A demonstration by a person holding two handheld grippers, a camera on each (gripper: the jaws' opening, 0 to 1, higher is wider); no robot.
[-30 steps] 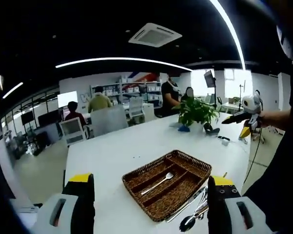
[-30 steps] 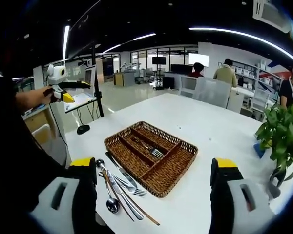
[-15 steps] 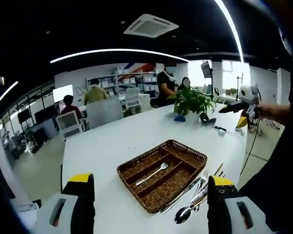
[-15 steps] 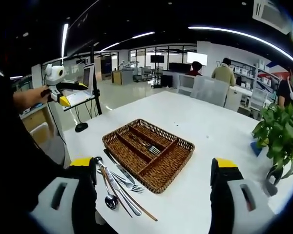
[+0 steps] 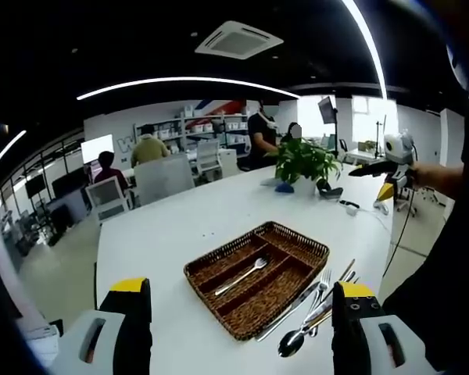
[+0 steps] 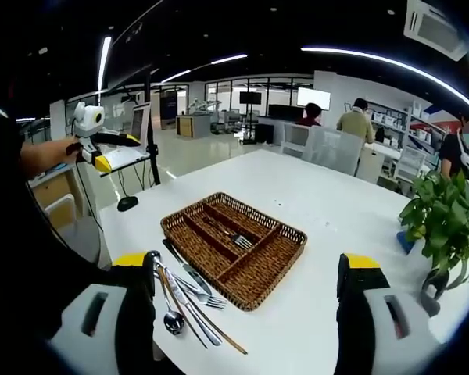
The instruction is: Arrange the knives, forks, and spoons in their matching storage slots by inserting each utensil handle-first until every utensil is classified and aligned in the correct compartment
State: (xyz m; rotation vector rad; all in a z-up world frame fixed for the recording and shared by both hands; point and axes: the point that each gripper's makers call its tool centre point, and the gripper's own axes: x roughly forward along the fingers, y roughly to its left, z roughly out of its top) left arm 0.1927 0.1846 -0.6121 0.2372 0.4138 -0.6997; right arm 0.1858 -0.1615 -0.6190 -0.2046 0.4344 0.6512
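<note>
**Cutlery waits beside wicker tray on white office table**

While both tools hang above the table's near end, the left gripper (image 5: pixel 241 332) stands with its yellow-tipped jaws spread wide and nothing between them; the right gripper (image 6: pixel 248 324) is likewise wide apart and empty. Between them on the white table (image 5: pixel 172 234) sits a brown wicker tray (image 5: pixel 257 273) with long compartments. One fork (image 5: pixel 242 275) lies in the tray's middle slot, seen in the right gripper view with its tines toward the tray's centre (image 6: pixel 236 240).

Just beside the tray's long edge, on the bare tabletop, lies a loose cluster of utensils (image 6: pixel 184 301): a spoon (image 6: pixel 171 319) with its bowl toward the camera, a fork (image 6: pixel 202 297), a knife (image 6: pixel 189 269) nearest the wicker rim, and a thin brown stick-like piece (image 6: pixel 223 338), overlapping one another. In the left gripper view the same cluster (image 5: pixel 309 312) lies to the tray's right, close to that gripper's right jaw.

A potted green plant (image 5: pixel 303 162) stands farther along the table. Several people (image 5: pixel 151 147) sit or stand at desks in the open office behind.
</note>
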